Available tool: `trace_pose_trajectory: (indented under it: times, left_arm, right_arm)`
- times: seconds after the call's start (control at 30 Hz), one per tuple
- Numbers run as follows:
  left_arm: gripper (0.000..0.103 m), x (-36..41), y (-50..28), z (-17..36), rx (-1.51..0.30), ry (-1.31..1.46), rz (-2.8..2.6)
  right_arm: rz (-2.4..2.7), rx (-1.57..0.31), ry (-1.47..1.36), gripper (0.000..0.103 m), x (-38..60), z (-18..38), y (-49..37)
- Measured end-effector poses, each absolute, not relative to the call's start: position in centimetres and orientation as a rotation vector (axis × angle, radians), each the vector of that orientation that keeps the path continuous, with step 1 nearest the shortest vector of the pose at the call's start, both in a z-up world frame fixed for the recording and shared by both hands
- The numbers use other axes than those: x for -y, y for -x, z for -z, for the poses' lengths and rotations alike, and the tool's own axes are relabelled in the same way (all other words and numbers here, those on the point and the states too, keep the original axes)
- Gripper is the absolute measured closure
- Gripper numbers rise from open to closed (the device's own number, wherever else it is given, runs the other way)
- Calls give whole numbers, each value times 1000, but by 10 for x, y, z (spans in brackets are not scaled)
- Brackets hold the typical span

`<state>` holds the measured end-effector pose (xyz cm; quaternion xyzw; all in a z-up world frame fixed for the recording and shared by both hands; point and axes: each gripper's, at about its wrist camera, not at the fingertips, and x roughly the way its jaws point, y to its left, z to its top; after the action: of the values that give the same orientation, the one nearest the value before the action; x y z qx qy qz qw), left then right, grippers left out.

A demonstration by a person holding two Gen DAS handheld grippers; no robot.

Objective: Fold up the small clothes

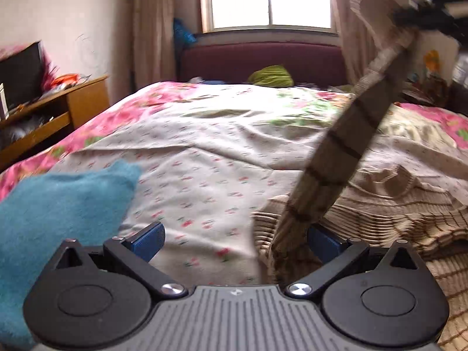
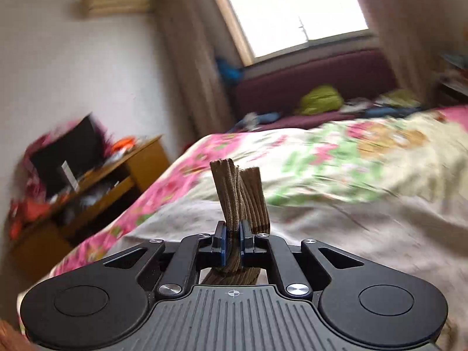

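The right gripper (image 2: 232, 241) has its blue pads pinched tight on the cuff end of a brown ribbed sock (image 2: 238, 193), whose top stands up just past the fingertips at the centre of the right wrist view. In the left wrist view that same sock (image 1: 345, 146) hangs as a long striped band from the upper right of the frame down to the lower centre, its lower end trailing onto a heap of brown striped knitwear (image 1: 395, 216) on the bed at lower right.

The left gripper (image 1: 235, 239) is spread wide with nothing between its pads; the sock's lower end drapes just beside its right-hand finger (the blur makes it hard to say whether they touch).

The step in hand looks like lifting and straightening the sock before folding it. The next move probably calls for the left gripper to close on the dangling toe end, so the sock can be stretched between both and laid flat on the floral bedsheet (image 1: 204, 152).

A turquoise fuzzy garment (image 1: 58, 204) lies at the left edge, near the left gripper.

No basket or bin shows. The only open storage is the wooden desk (image 1: 79, 102) at the upper left, its shelf stuffed with indistinct clutter.
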<state>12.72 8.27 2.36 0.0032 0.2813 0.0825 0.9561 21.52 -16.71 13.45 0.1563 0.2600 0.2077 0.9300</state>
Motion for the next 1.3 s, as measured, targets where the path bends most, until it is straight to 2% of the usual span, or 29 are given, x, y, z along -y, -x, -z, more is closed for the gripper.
trace_pose_trajectory:
  times: [0.2, 0.33, 0.4, 0.77, 0.83, 0.97, 1.07, 1.17, 1.23, 1.3]
  left_arm:
    - [0, -32, -135, 4, -660, -234, -96]
    - [0, -16, -133, 12, -679, -333, -117]
    - [0, -11, -134, 14, -681, -361, -145]
    - [0, -13, -157, 17, -656, -389, -248]
    - [0, -17, -158, 19, -658, -376, -260]
    - [0, -24, -162, 18, -658, -338, -280]
    - [0, -30, -166, 11, -641, -317, -312]
    - [0, -39, -162, -5, -575, -265, -371]
    - [0, -47, -158, -11, -537, -220, -400]
    - [0, -49, -159, -9, -519, -194, -403]
  right_arm:
    - [-171, -757, -524, 95, 254, 0, -184]
    - [-173, -784, -626, 94, 263, 33, -171]
    - [-187, -765, -644, 89, 265, 33, -171]
    - [-161, -803, -754, 86, 285, 28, -192]
    - [-120, -821, -725, 86, 280, 26, -197]
    - [-146, -822, -694, 95, 266, 10, -211]
    - [-213, -732, -677, 96, 254, -24, -221]
    - [-277, -563, -714, 96, 255, -57, -212]
    - [-266, -486, -695, 97, 259, -60, -200]
    - [-207, -504, -674, 97, 266, -38, -192]
